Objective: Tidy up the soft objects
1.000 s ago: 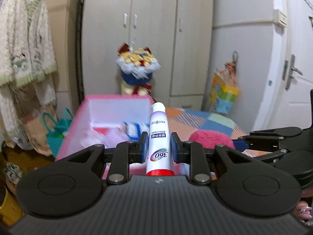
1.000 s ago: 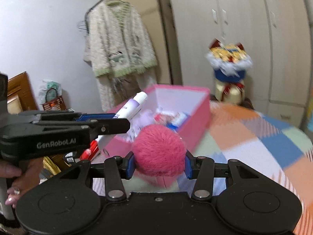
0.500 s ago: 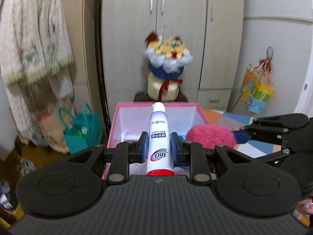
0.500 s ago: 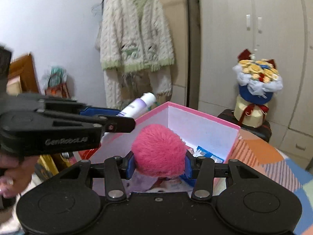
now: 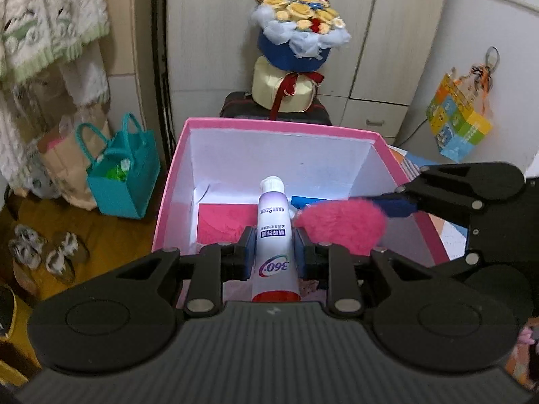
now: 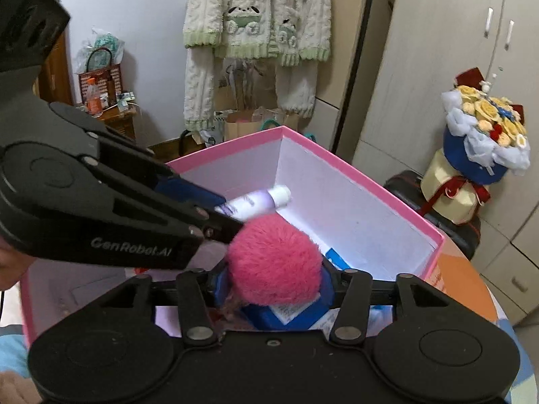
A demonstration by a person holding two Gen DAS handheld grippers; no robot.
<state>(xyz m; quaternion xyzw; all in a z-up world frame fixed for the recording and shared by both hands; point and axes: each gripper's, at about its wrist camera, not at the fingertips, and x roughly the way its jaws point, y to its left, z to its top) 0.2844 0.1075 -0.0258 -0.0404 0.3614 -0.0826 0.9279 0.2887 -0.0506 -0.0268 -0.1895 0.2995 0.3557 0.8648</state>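
Observation:
My left gripper [image 5: 274,252] is shut on a white and purple tube with a red base [image 5: 273,235] and holds it over the open pink box [image 5: 269,126]. My right gripper [image 6: 274,282] is shut on a fluffy pink pom-pom [image 6: 274,261], also over the box [image 6: 380,190]. The pom-pom [image 5: 342,224] sits just right of the tube in the left wrist view. The tube [image 6: 256,202] shows in the right wrist view, beside the left gripper's fingers [image 6: 198,198]. Blue packets [image 6: 337,257] and pink cloth [image 5: 225,222] lie inside the box.
A flower bouquet [image 5: 296,30] on a cream box stands behind the pink box. A teal bag [image 5: 123,171] and slippers [image 5: 43,252] are on the floor at left. A knit cardigan [image 6: 256,13] hangs on the wall. Wardrobe doors [image 5: 370,33] are behind.
Both grippers have moved forward and now tilt down over the open box, each still holding its object. The box interior now fills the lower view.

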